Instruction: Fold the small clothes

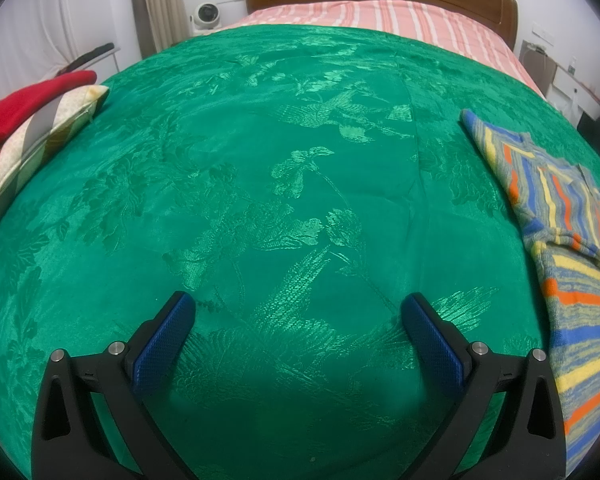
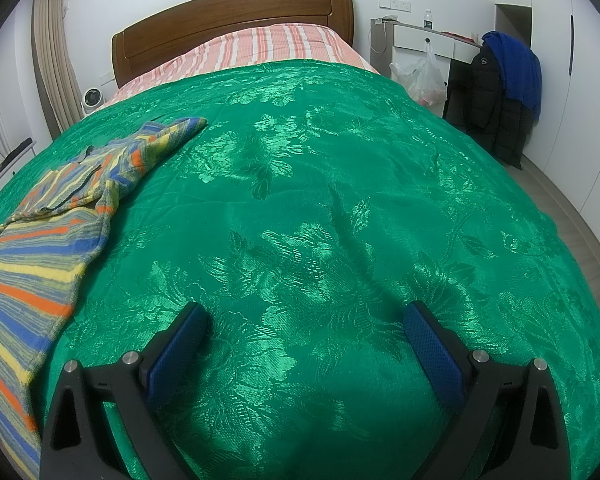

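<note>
- The left gripper (image 1: 298, 312) hangs over the bed with its blue-padded fingers (image 1: 162, 344) spread wide and nothing between them; only the green bedspread (image 1: 260, 184) lies below, which suggests a ready pose before any grasp.
- The right gripper (image 2: 304, 320) is the same: fingers (image 2: 432, 352) wide apart, empty, above bare green cloth.
- The striped garment (image 1: 580, 288) lies flat on the bedspread between the two grippers, to the right of the left fingers and to the left of the right fingers (image 2: 32, 264). It is apart from both, so each can likely come in from its own side.
- Its near part looks spread smooth, while the far part, with a sleeve or collar, is rumpled and partly doubled over; that end probably needs flattening first.
- Ahead of both pairs of fingers the bedspread is open and free of clutter, giving wide room for folding.
- Far left of the left fingers, a pillow (image 1: 40, 136) and a red cloth (image 1: 16, 108) mark that edge of the bed.
- Right of the right fingers the bedspread drops off toward the floor.
- Beyond, striped bedding (image 2: 268, 46) runs up to the wooden headboard (image 2: 228, 12).
</note>
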Action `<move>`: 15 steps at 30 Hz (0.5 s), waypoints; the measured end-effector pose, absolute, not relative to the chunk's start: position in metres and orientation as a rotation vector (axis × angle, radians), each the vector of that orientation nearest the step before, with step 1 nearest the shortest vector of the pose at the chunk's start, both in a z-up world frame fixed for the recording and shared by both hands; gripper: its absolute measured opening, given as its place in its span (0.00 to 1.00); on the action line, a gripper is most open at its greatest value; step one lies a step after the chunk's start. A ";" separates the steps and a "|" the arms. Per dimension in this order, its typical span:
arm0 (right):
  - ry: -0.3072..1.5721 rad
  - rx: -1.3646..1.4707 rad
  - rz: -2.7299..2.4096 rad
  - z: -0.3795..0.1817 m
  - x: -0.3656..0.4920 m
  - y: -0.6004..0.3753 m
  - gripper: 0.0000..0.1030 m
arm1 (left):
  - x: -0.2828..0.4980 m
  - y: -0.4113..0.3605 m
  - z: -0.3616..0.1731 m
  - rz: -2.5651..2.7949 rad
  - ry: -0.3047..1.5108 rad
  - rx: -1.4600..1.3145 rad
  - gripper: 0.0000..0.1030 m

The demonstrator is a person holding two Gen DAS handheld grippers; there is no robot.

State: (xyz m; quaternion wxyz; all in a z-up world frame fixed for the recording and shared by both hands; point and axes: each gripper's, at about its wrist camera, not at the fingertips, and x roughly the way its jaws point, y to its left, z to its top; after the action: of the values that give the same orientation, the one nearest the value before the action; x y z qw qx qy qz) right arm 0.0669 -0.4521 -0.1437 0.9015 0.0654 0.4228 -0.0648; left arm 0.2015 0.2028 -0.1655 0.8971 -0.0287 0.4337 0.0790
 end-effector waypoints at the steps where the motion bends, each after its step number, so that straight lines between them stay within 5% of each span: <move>1: 0.874 0.136 -0.134 -0.144 0.067 -0.453 0.95 | 0.202 0.203 -0.165 0.164 0.898 -0.059 1.00; 15: 0.874 0.136 -0.134 -0.144 0.067 -0.453 0.95 | 0.202 0.202 -0.164 0.164 0.903 -0.064 1.00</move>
State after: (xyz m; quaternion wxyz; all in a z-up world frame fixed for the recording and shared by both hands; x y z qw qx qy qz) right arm 0.0665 -0.4527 -0.1435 0.9016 0.0660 0.4226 -0.0646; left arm 0.2017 0.2023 -0.1643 0.8961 -0.0309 0.4356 0.0793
